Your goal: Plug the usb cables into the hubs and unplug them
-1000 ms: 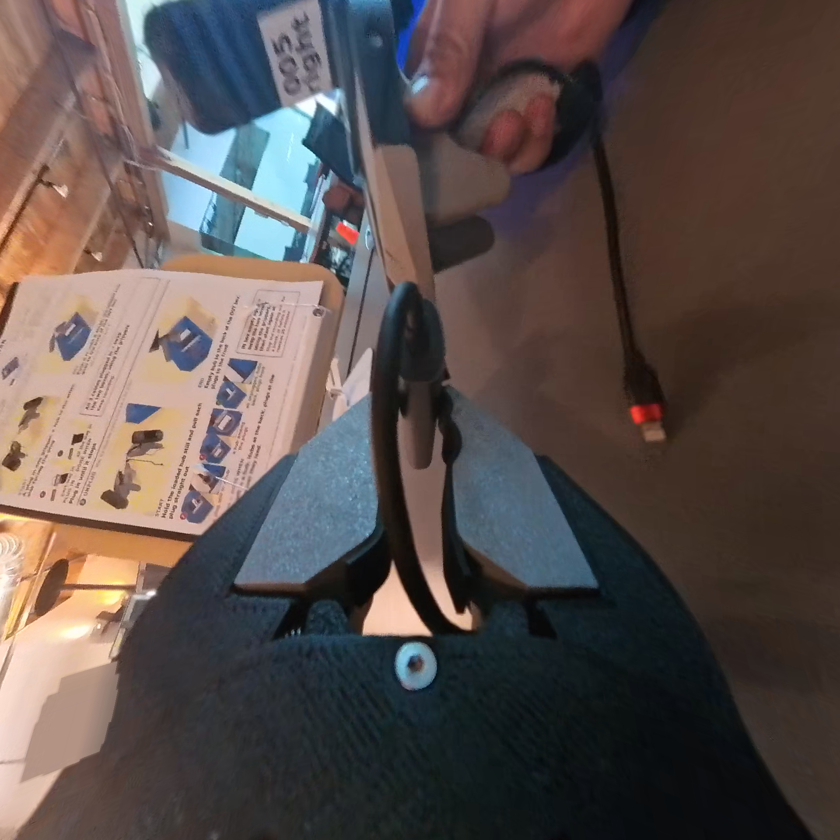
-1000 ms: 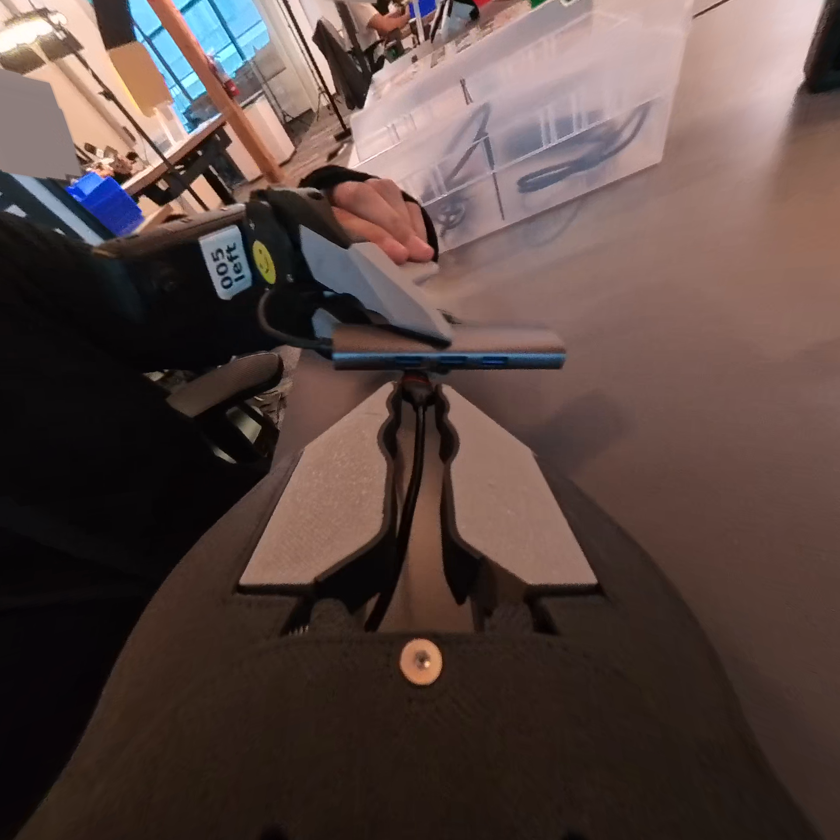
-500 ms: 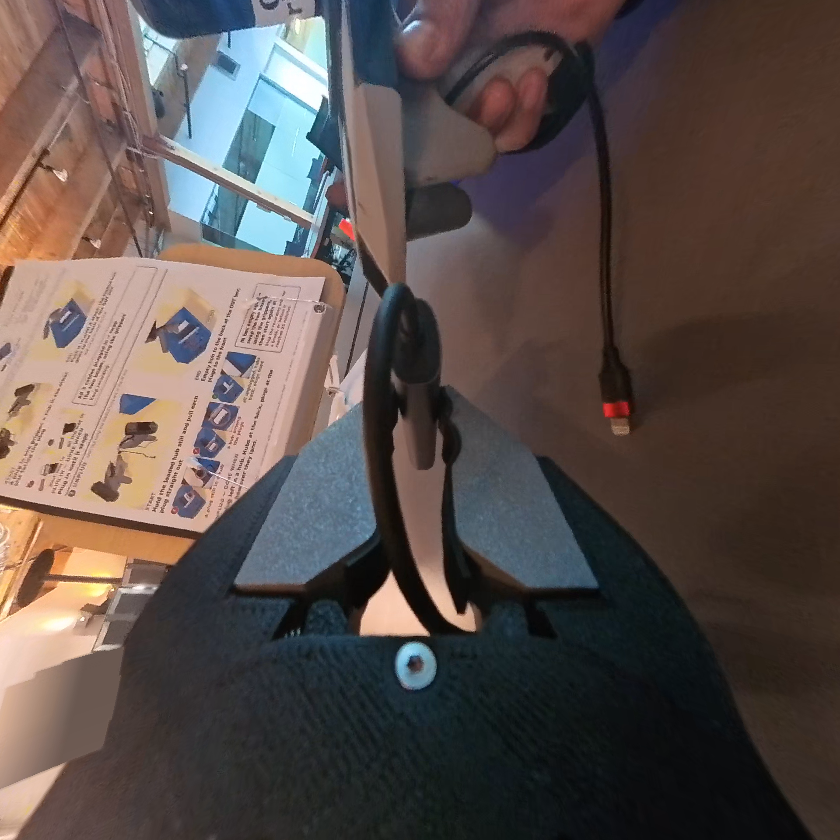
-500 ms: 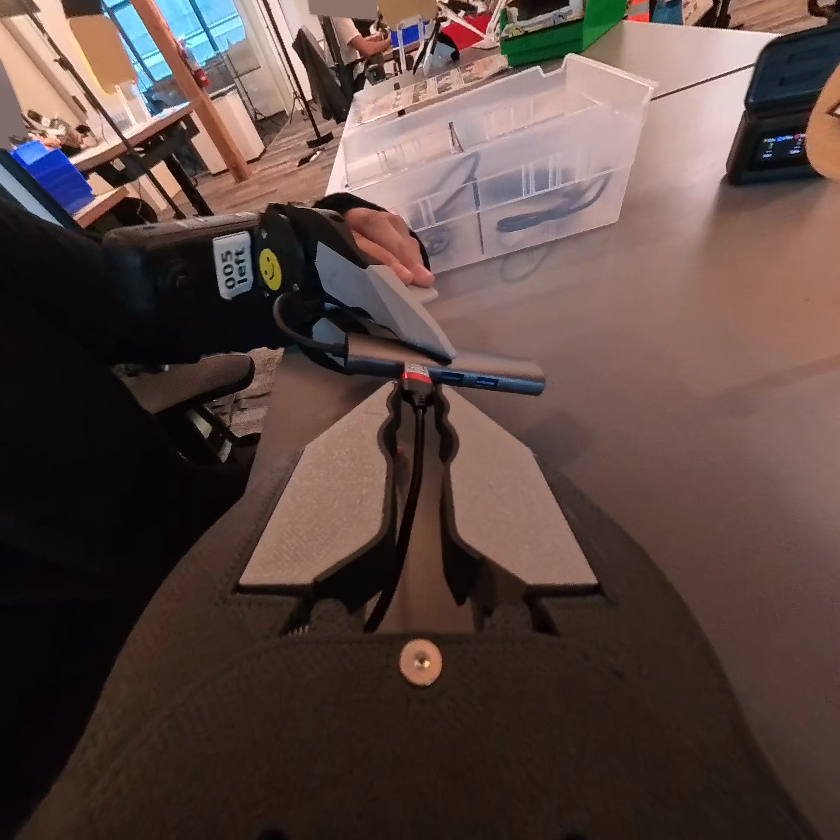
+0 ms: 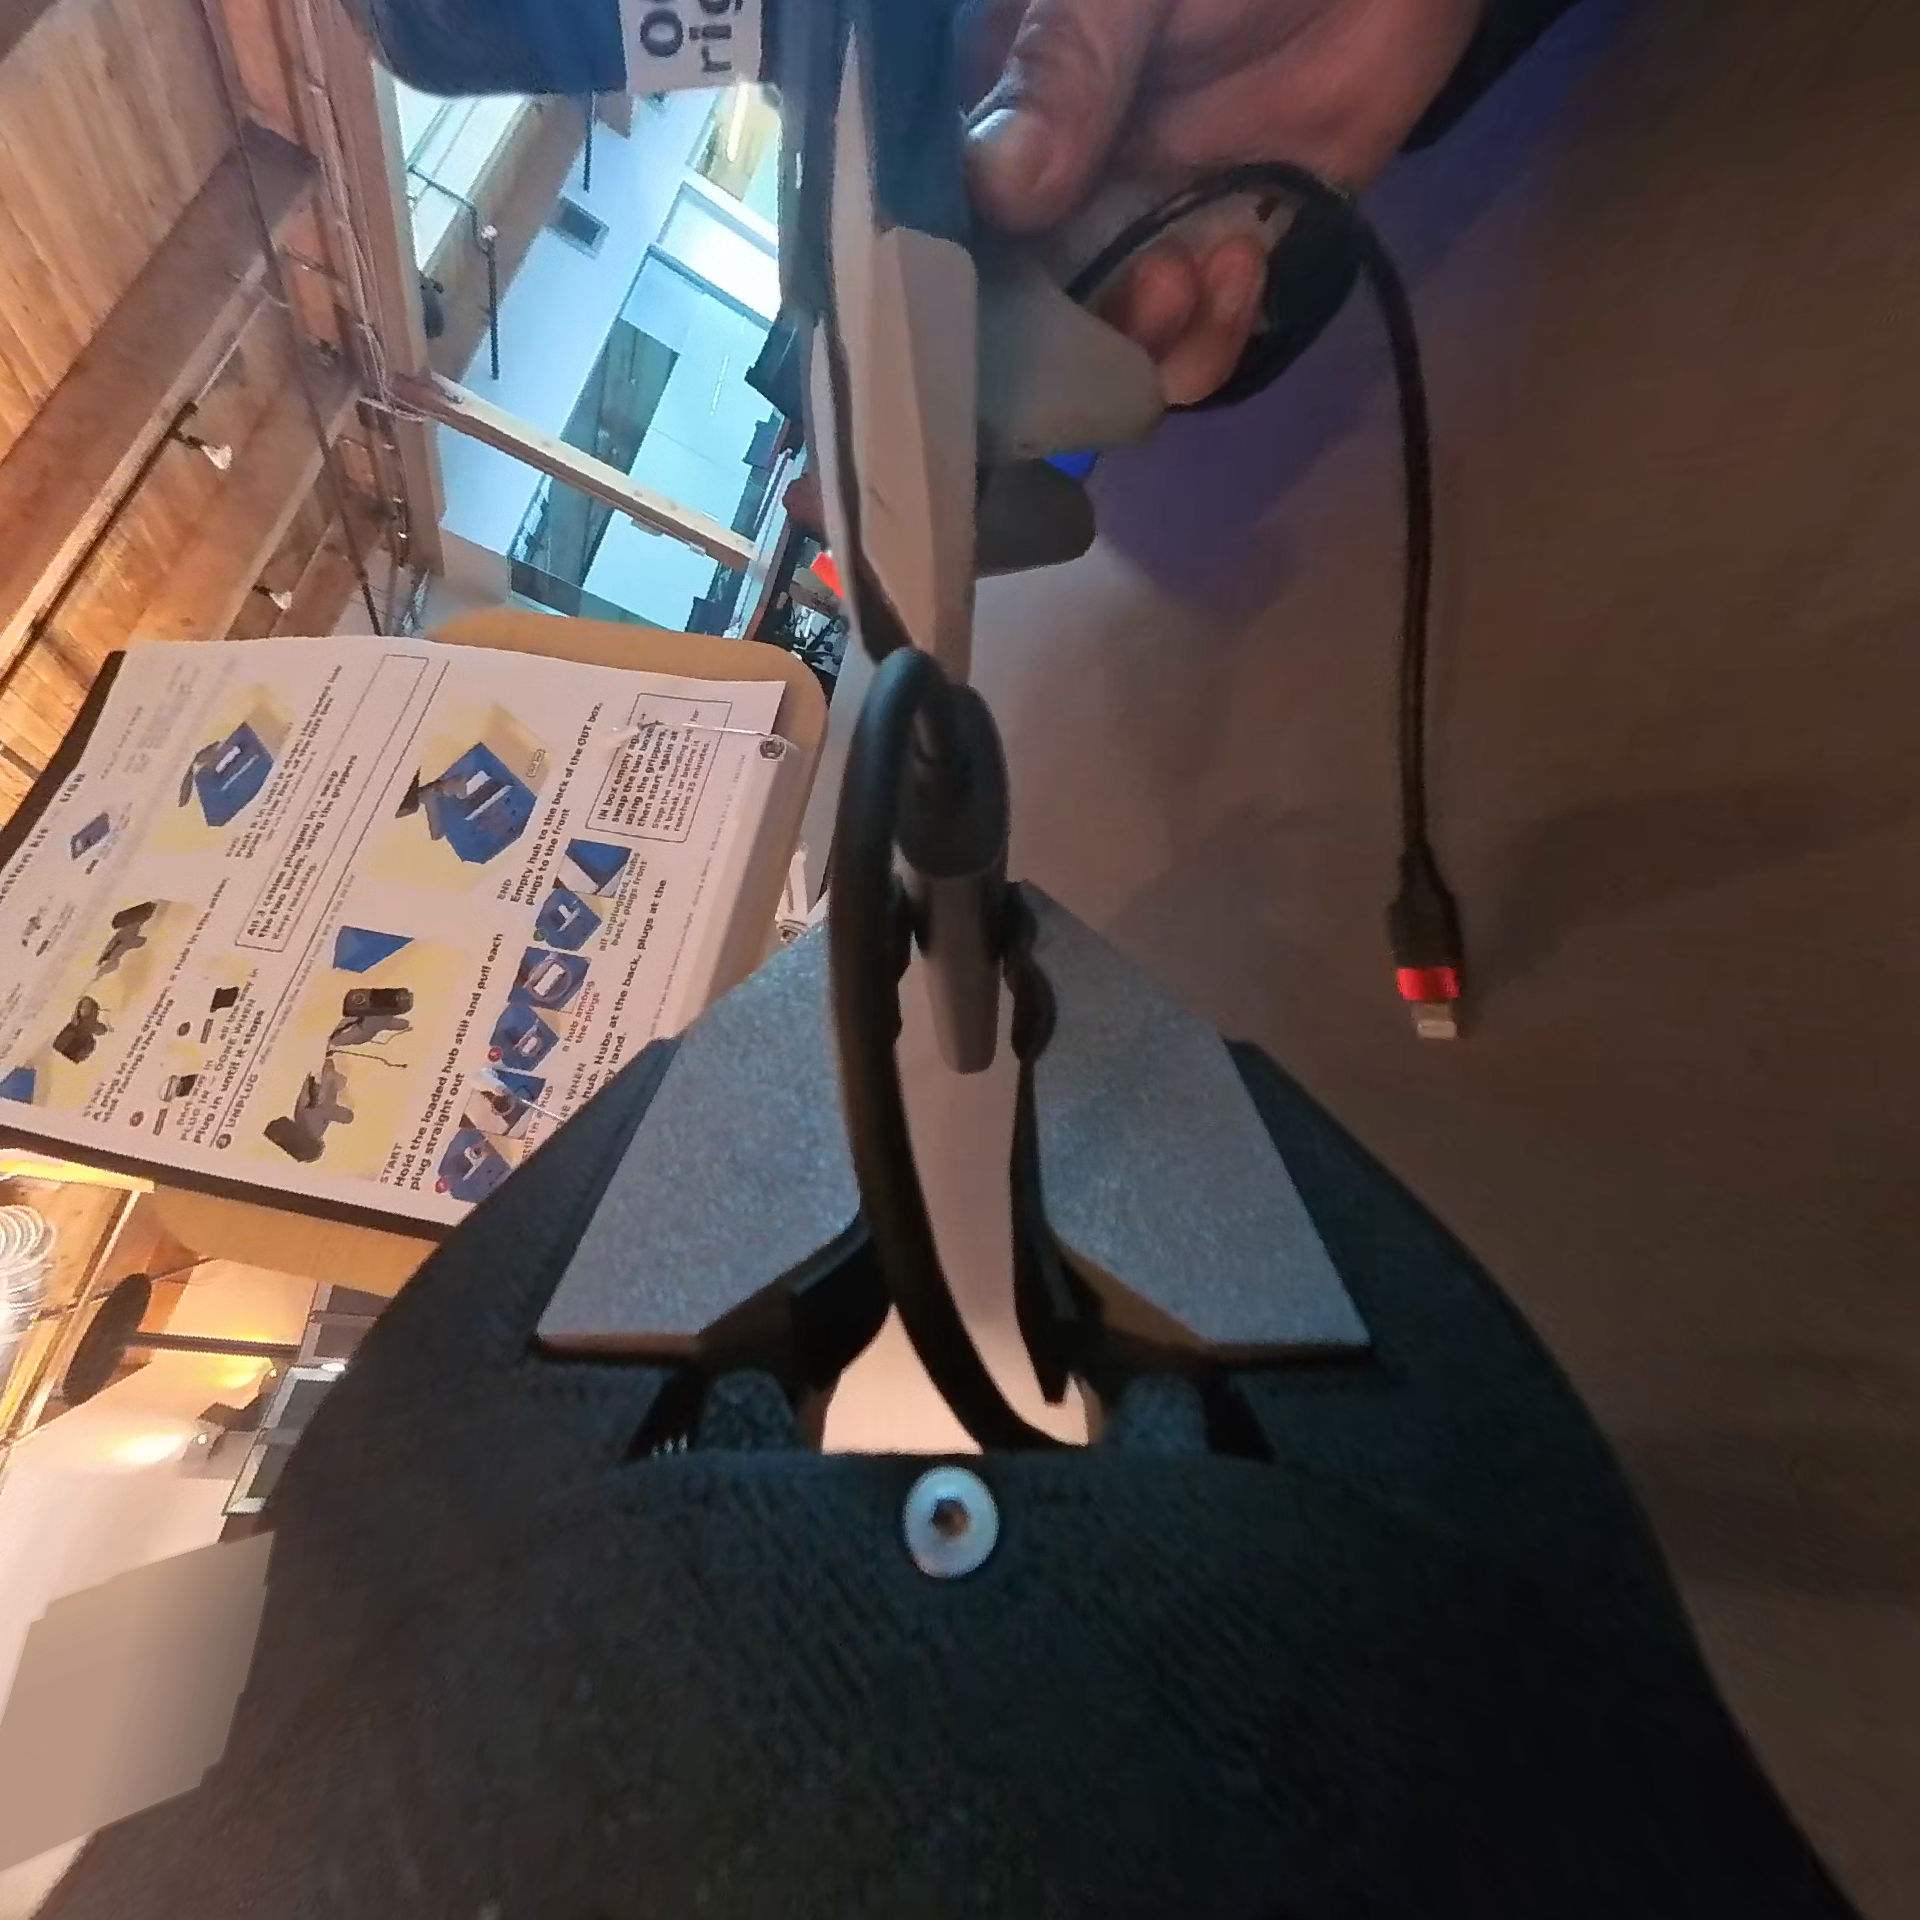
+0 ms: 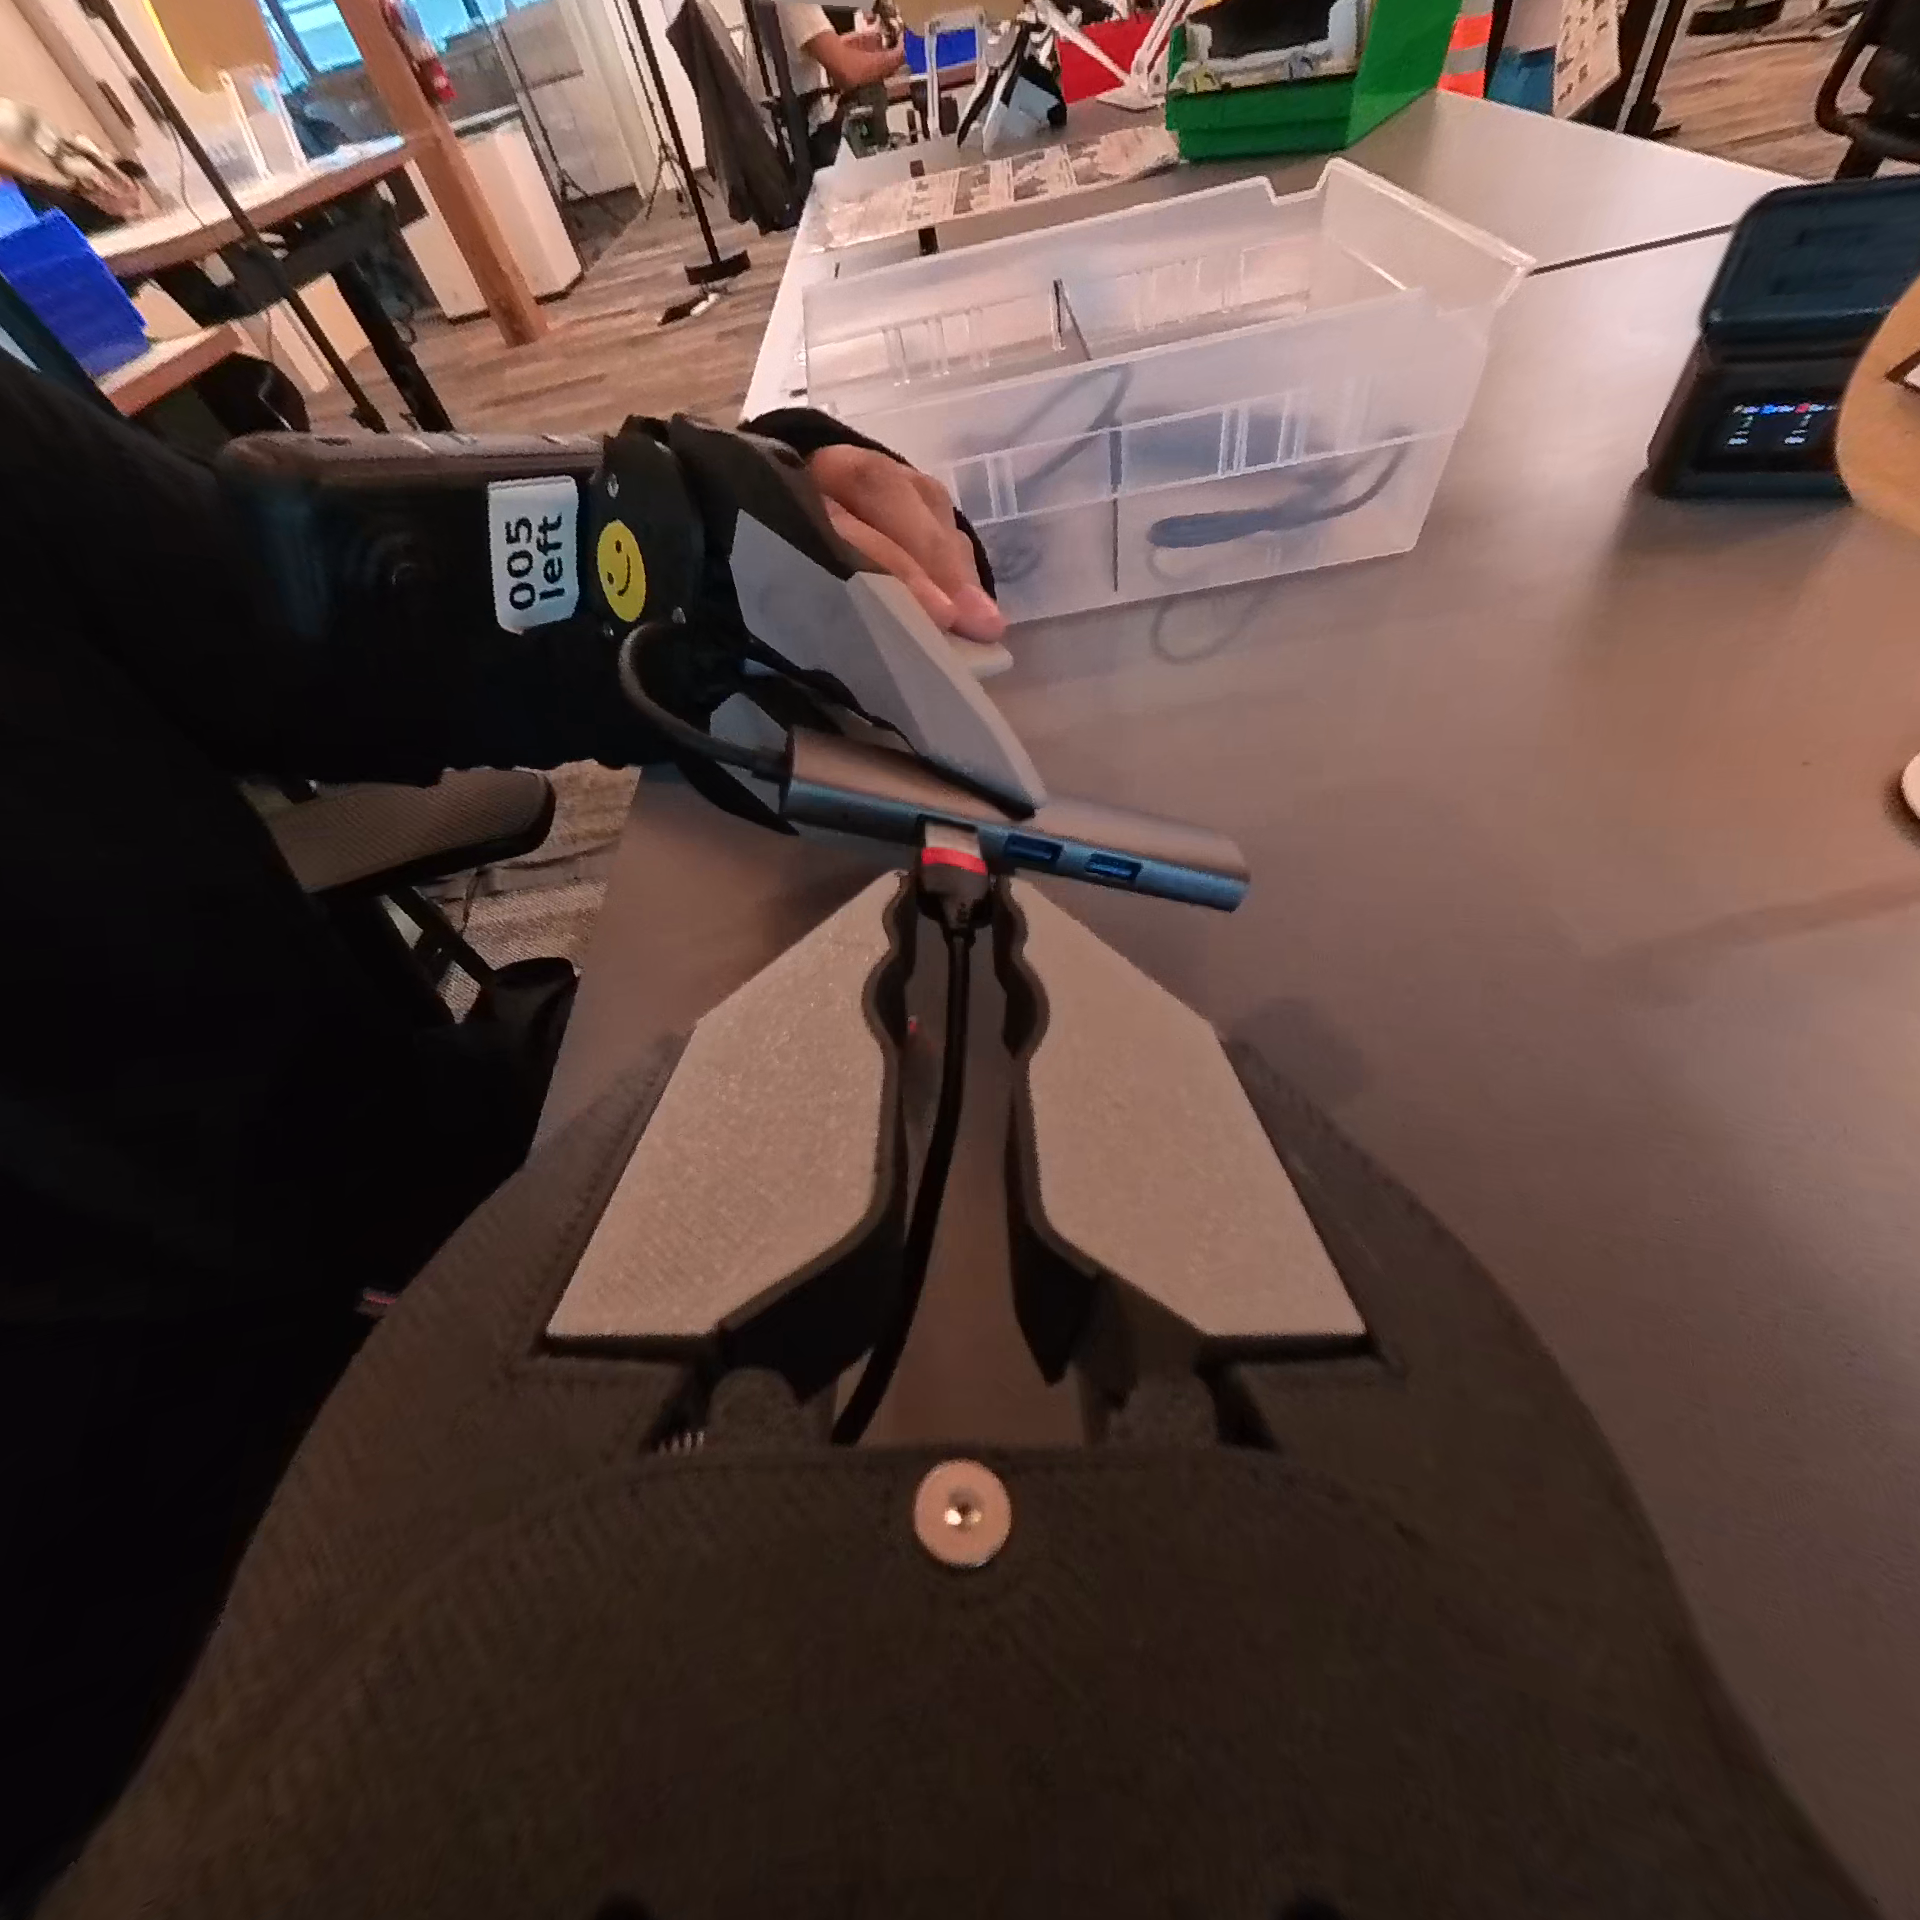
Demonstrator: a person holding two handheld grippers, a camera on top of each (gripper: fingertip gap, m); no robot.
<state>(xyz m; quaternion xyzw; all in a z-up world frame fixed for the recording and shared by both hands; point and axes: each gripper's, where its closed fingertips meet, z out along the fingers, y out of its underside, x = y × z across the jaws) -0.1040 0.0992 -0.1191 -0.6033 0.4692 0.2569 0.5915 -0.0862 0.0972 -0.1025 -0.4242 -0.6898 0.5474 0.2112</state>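
Observation:
My left gripper (image 5: pixel 961 925) is shut on a grey USB hub (image 5: pixel 961 987), seen edge-on, with the hub's own black cable (image 5: pixel 862 935) looping beside it. In the right wrist view the hub (image 6: pixel 1132 847) sticks out to the right of the left gripper (image 6: pixel 997 810). My right gripper (image 6: pixel 951 894) is shut on a black USB plug with a red band (image 6: pixel 951 860). The plug's metal tip sits in the leftmost of the hub's three ports. The cable's free end (image 5: pixel 1429 977), also red-banded, hangs below the right gripper (image 5: pixel 914 436).
A clear plastic bin (image 6: pixel 1143 416) holding cables stands on the grey table (image 6: pixel 1558 831) beyond the hub. A black device with a small screen (image 6: pixel 1787 395) is at the far right. An illustrated instruction sheet (image 5: pixel 364 904) stands on a board at the left. Less than 4 cm separates the two grippers' tips.
The right gripper has brought the plug up from just below the hub's side into its leftmost port. Both grippers rose and the hub tilted. The dangling cable end swung closer.

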